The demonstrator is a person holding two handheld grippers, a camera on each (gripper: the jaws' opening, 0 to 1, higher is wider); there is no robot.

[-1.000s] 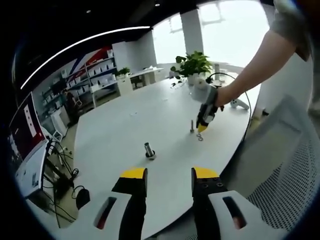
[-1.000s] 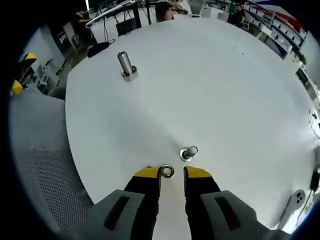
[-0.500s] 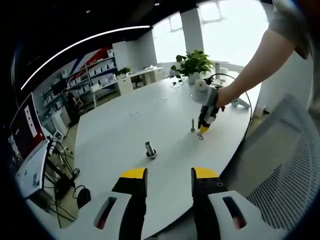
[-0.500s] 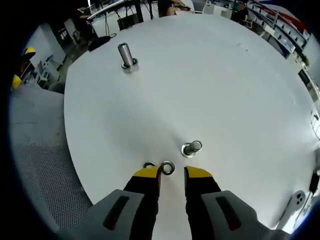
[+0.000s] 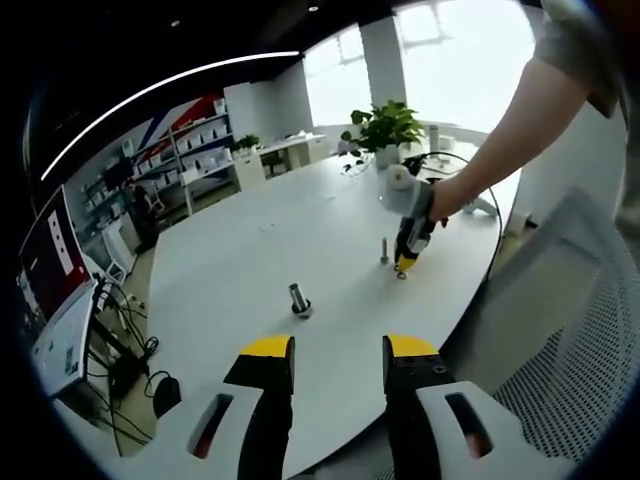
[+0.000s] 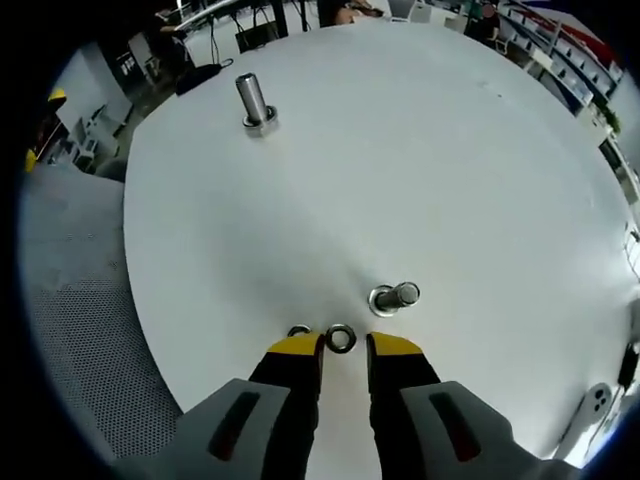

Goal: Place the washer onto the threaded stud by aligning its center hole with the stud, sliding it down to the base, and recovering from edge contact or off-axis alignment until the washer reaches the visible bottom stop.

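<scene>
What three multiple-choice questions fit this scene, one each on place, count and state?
1. Where is the small silver ring washer? A) on a stud B) at the right gripper's yellow tips C) on the chair
2. How many upright metal studs stand on the round white table? A) one B) two C) four
3. The left gripper is: A) open, empty B) shut on a washer C) shut on a stud
Answers: 1 B, it shows between the tips; 2 B, a thin near stud and a thicker far stud; 3 A, bare gap between its jaws.
</scene>
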